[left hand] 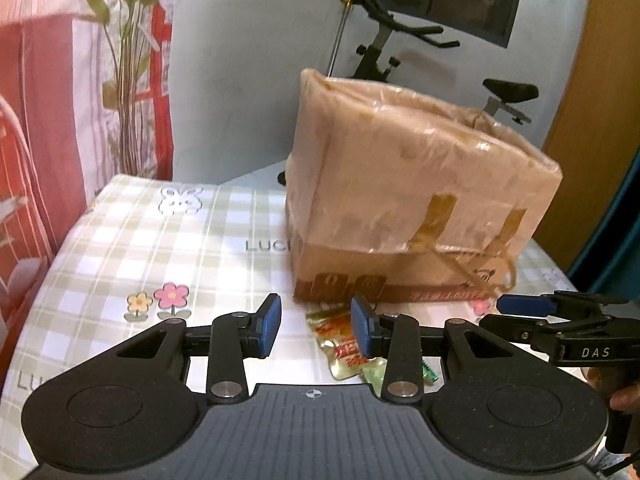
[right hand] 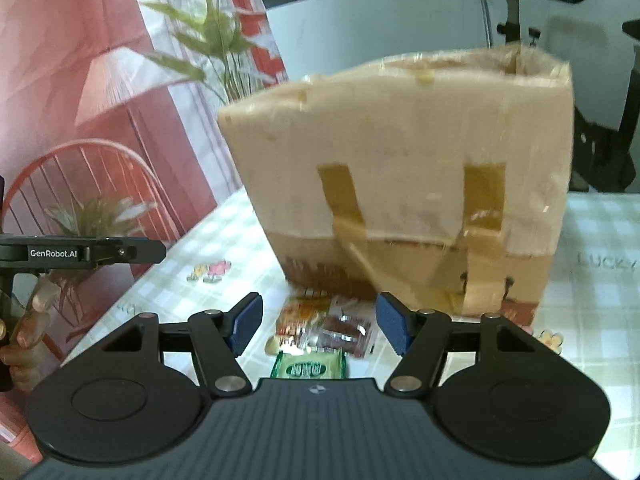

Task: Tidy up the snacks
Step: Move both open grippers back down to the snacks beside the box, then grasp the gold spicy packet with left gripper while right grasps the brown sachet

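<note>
Where cardboard box (right hand: 400, 184) stands, contents hidden; snack packets (right hand: 324, 332) beside; both fingers apart, empty.

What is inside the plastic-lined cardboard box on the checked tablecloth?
Only the plastic-lined cardboard box rim and its crinkled liner show; its walls hide the inside. Snack packets lie outside, in front of it.

"DAS" stands in white on the right gripper (left hand: 524, 306); "GenRobot.AI" on the left gripper (right hand: 92, 253). The checked cloth (right hand: 600, 300) on the surface reads "LUCKY". Snack packet print is unreadable.
</note>
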Action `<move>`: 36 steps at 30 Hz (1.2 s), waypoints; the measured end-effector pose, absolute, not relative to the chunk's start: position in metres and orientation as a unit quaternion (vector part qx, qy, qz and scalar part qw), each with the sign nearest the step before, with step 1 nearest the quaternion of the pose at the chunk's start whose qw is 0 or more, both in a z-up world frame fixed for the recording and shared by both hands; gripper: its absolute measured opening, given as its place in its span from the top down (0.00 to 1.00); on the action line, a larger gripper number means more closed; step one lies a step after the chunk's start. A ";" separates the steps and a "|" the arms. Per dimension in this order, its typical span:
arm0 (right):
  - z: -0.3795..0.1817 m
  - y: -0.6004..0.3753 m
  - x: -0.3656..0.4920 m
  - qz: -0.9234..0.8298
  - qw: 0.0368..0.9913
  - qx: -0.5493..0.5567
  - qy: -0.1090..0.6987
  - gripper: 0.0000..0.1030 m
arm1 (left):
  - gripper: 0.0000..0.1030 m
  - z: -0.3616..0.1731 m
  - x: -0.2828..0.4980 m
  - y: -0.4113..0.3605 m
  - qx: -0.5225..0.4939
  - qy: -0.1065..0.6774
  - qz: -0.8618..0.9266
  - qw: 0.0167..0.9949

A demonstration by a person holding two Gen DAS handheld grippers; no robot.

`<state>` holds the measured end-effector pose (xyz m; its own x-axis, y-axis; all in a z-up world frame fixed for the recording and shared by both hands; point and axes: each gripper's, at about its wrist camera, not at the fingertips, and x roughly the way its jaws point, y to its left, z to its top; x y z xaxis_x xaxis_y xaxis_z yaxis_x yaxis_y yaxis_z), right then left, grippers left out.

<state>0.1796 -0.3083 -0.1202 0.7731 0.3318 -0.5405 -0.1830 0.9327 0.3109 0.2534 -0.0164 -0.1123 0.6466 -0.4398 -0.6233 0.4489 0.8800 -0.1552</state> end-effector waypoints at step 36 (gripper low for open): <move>-0.200 -0.259 0.267 0.212 0.876 -0.132 0.413 0.36 | 0.61 -0.177 0.293 -0.031 0.001 0.401 -0.241 0.884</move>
